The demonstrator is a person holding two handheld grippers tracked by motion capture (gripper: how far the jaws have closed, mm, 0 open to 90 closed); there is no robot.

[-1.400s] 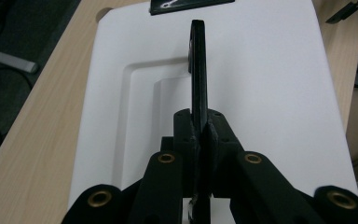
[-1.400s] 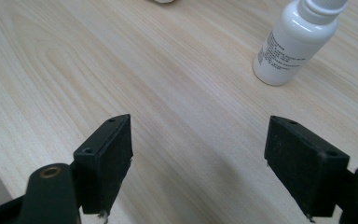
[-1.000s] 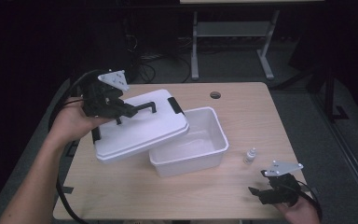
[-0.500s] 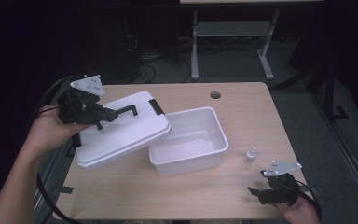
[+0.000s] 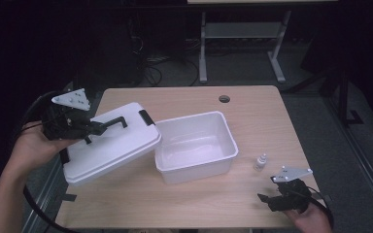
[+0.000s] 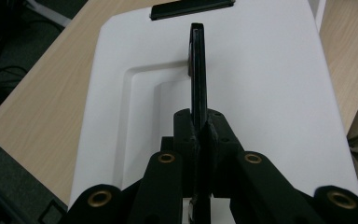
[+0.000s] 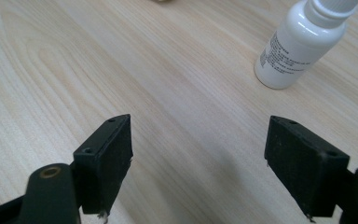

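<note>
A white box lid (image 5: 111, 145) with black clasps hangs tilted over the table's left side, lifted off the open white box (image 5: 196, 145). My left gripper (image 5: 93, 128) is shut on the lid's black handle (image 5: 114, 122). In the left gripper view the handle (image 6: 198, 70) runs straight out from between the closed pads across the lid (image 6: 270, 93). My right gripper (image 5: 268, 199) rests low at the table's front right, open with nothing between its fingers. A small white bottle (image 5: 260, 162) stands just beyond it; in the right gripper view the bottle (image 7: 303, 44) is ahead and to the right of the gripper (image 7: 198, 156).
The wooden table (image 5: 184, 213) has a round cable hole (image 5: 224, 99) near its far edge. The lid overhangs the table's left edge. Behind the table are a metal stand (image 5: 243, 43) and cables on the dark floor.
My left gripper has carried the lid leftward and a little down, away from the box, so the box now lies fully uncovered. The right gripper has stayed put.
</note>
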